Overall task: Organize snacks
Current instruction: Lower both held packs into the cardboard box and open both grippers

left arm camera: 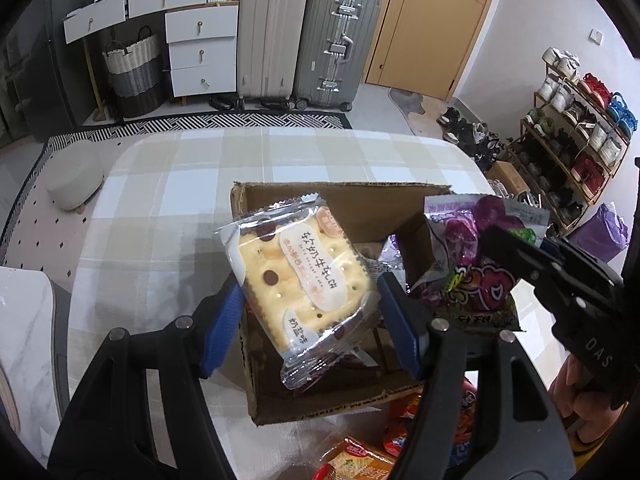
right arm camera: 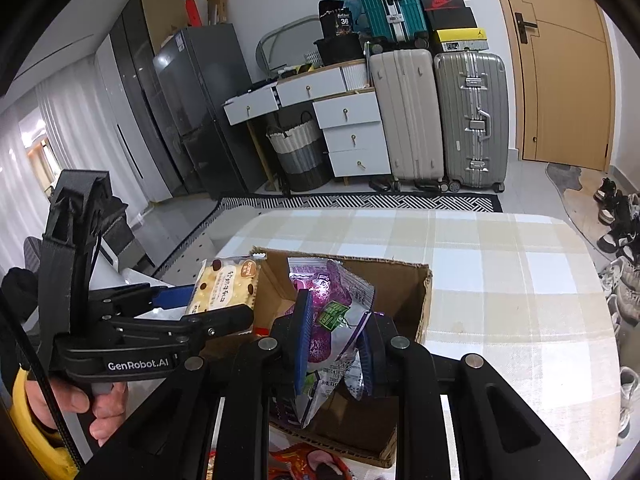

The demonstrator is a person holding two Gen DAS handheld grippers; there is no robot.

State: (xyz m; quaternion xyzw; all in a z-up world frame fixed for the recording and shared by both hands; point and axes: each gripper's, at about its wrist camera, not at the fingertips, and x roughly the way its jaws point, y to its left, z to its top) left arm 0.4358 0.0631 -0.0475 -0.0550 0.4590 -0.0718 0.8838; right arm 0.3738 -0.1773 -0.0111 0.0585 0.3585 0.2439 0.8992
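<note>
The left gripper pinches a biscuit pack between its fingers, the right gripper a purple bag — both above the open box. Lower each inside before opening the fingers — one at a time.

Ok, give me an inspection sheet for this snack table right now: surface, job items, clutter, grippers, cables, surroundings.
Surface: checked tablecloth over the table.
Job's things: cardboard box, open; cracker pack and purple snack bag held above it.
Clutter: red and orange snack packs in front of the box.
Grippers: left gripper shut on cracker pack; right gripper shut on purple snack bag.
Cables: nothing seen.
Surroundings: suitcases, drawers, laundry basket, fridge, door, shoe rack.
</note>
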